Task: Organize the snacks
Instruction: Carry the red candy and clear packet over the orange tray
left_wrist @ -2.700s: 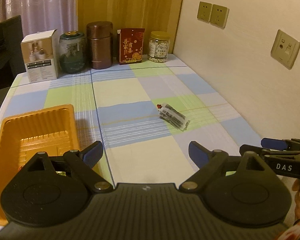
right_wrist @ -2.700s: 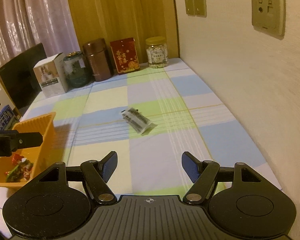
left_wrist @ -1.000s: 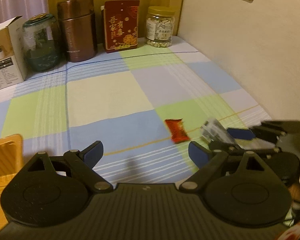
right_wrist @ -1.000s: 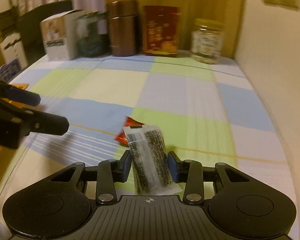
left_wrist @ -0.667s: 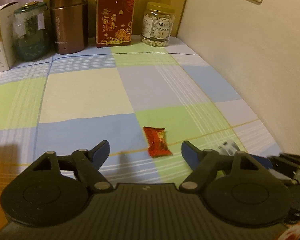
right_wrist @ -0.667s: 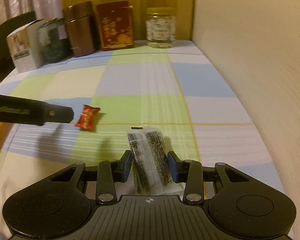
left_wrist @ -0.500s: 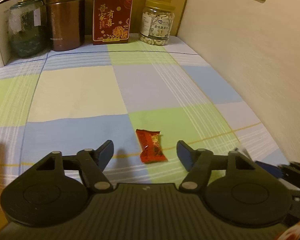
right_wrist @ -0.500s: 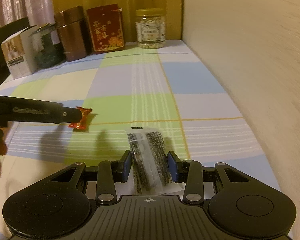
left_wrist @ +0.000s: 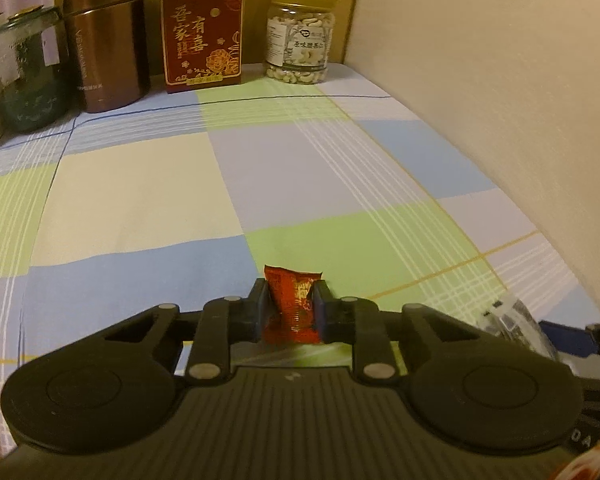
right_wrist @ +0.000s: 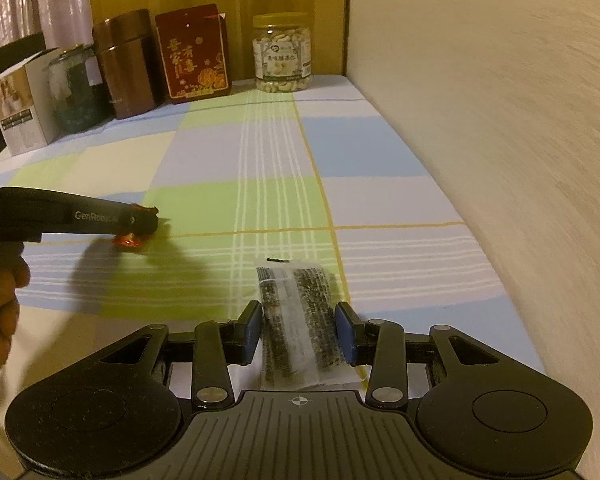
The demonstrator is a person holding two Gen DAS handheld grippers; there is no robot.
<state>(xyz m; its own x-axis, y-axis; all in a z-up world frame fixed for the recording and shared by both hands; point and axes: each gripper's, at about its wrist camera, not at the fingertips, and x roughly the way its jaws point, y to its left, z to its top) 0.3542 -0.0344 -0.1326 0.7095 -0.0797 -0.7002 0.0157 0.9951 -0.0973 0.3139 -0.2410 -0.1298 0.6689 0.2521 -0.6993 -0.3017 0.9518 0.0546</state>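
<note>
My left gripper point(left_wrist: 290, 300) is shut on a small red candy wrapper point(left_wrist: 292, 308), whose top end sticks out past the pads. From the right wrist view the same left gripper point(right_wrist: 140, 222) shows at the left, low over the checked tablecloth, with the red candy point(right_wrist: 128, 241) under its tip. My right gripper point(right_wrist: 298, 324) is shut on a clear packet of dark seaweed snack point(right_wrist: 296, 312), held lengthwise between the blue pads. That packet point(left_wrist: 512, 324) also peeks in at the right edge of the left wrist view.
Along the back of the table stand a white box point(right_wrist: 20, 108), a green glass jar point(right_wrist: 74, 92), a brown canister point(left_wrist: 104, 36), a red carton point(left_wrist: 202, 24) and a jar of cashews point(left_wrist: 298, 38). A wall point(left_wrist: 500, 100) runs along the table's right side. A hand point(right_wrist: 0, 304) holds the left gripper.
The left gripper moved forward and down over the red candy and its jaws closed on it. The right gripper kept the seaweed packet and swung slightly to the right.
</note>
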